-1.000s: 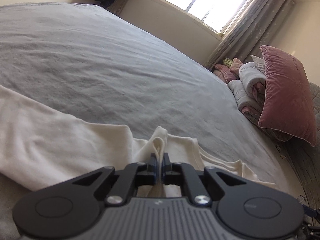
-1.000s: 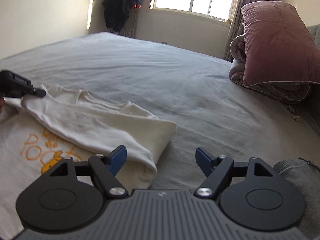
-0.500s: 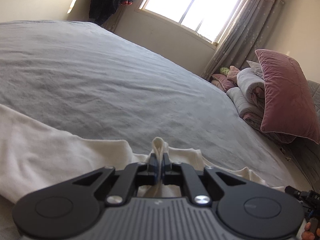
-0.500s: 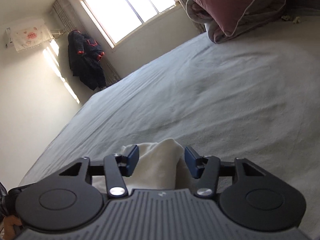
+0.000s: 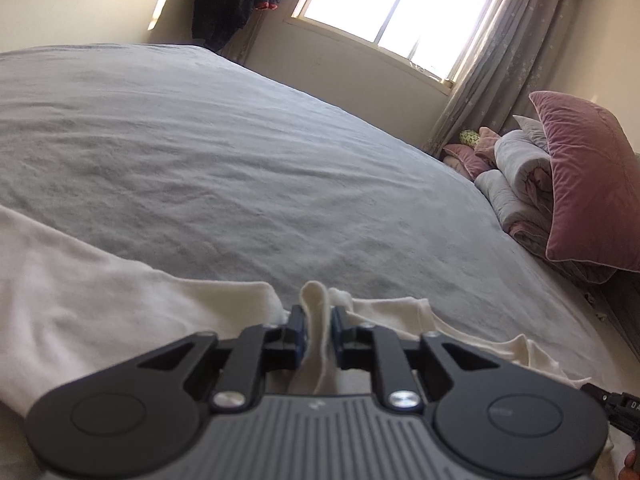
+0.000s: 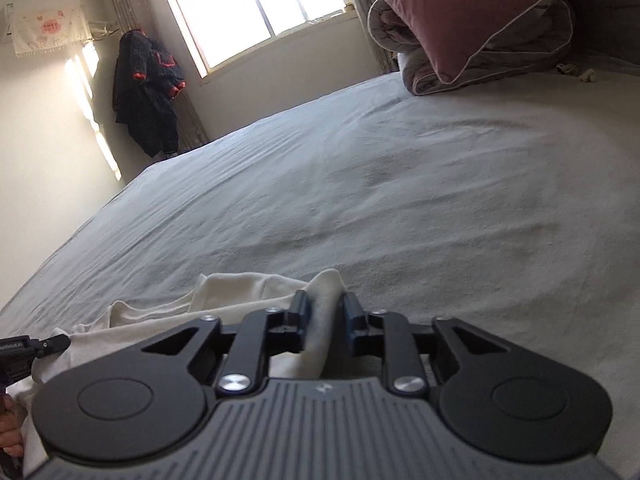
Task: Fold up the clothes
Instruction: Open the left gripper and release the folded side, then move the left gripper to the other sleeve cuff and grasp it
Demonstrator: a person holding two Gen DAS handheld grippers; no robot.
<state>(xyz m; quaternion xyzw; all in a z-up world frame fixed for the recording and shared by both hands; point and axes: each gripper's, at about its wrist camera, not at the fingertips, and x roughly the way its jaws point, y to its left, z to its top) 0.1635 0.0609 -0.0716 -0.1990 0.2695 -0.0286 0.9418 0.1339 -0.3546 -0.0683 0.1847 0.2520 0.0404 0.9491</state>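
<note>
A: In the left wrist view, the left tongs have just been opening a little. The fold of the cream-white cotton garment stands between the blue pads, but it looks slack now, not pinched.

B: So the left side lets go of it?

A: I think so. The garment lies on the grey bed.

B: And the right wrist view?

A: The right tongs have just been closing, and the pads press on a bunched corner of the cream garment. They seem to take over for the next fold.

B: Any containers?

A: None is visible.
</note>
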